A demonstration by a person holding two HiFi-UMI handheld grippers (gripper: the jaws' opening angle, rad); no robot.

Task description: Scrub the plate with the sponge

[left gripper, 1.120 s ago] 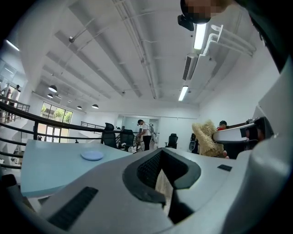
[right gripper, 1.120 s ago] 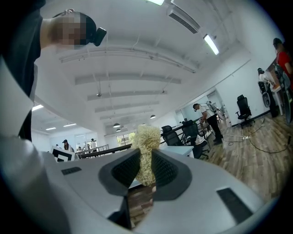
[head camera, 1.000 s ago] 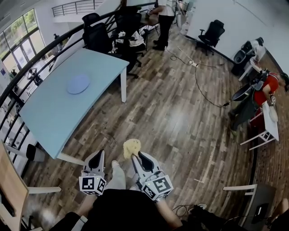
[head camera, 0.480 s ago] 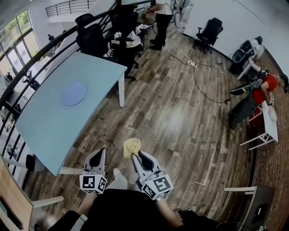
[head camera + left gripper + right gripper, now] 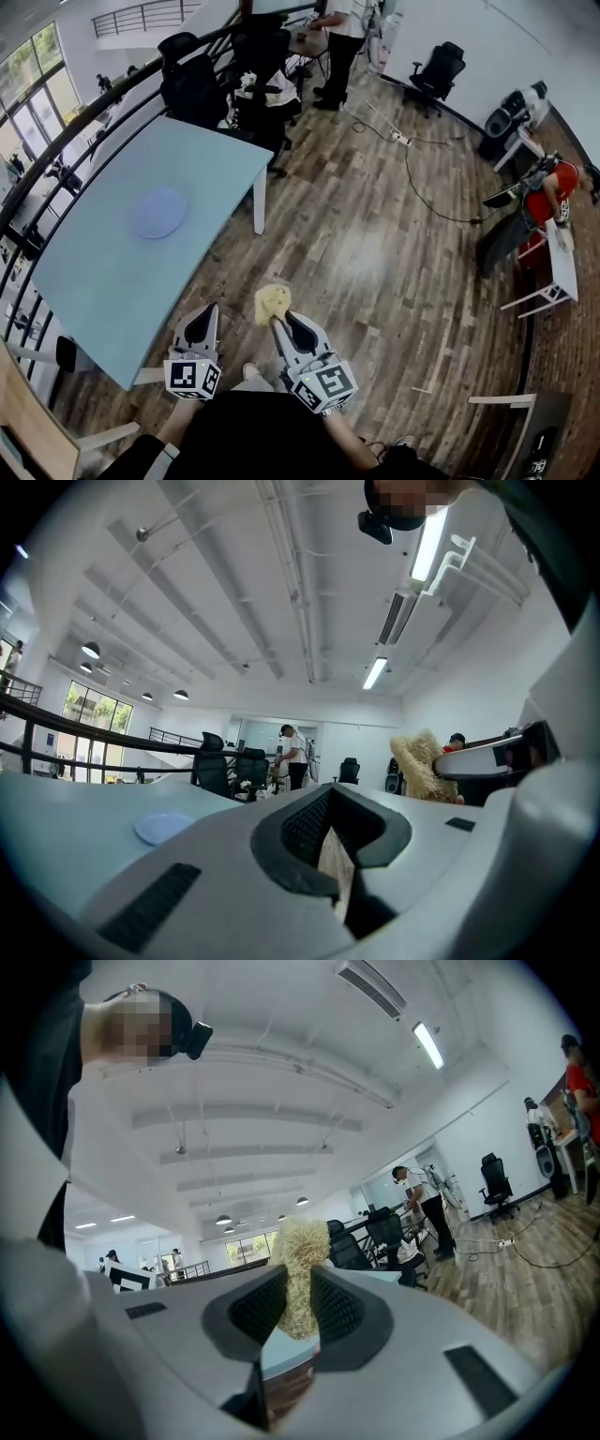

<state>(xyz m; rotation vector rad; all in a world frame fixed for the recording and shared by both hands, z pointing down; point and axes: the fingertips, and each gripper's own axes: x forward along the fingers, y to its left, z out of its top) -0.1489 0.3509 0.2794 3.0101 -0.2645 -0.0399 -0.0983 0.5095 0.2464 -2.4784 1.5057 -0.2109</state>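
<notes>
A pale blue round plate (image 5: 159,212) lies on the light blue table (image 5: 112,272) at the left of the head view. It also shows small and far off as the plate (image 5: 162,828) in the left gripper view. My right gripper (image 5: 280,323) is shut on a yellowish fibrous sponge (image 5: 273,302), held over the wooden floor short of the table. The sponge (image 5: 298,1262) stands up between the jaws of the right gripper (image 5: 295,1309). My left gripper (image 5: 201,319) hovers beside it near the table's corner. This left gripper (image 5: 333,834) is shut with nothing in it, and the sponge (image 5: 419,766) appears to its right.
Black office chairs (image 5: 194,86) stand behind the table's far end, with a person (image 5: 342,33) standing beyond them. A dark railing (image 5: 56,141) runs along the table's left side. A cable (image 5: 422,178) trails over the wooden floor. At the right are a white desk (image 5: 561,258) and a person in red (image 5: 548,192).
The table and plate have shifted lower and nearer in the head view as I move toward them. Both grippers keep their pose, the sponge still held in the right one.
</notes>
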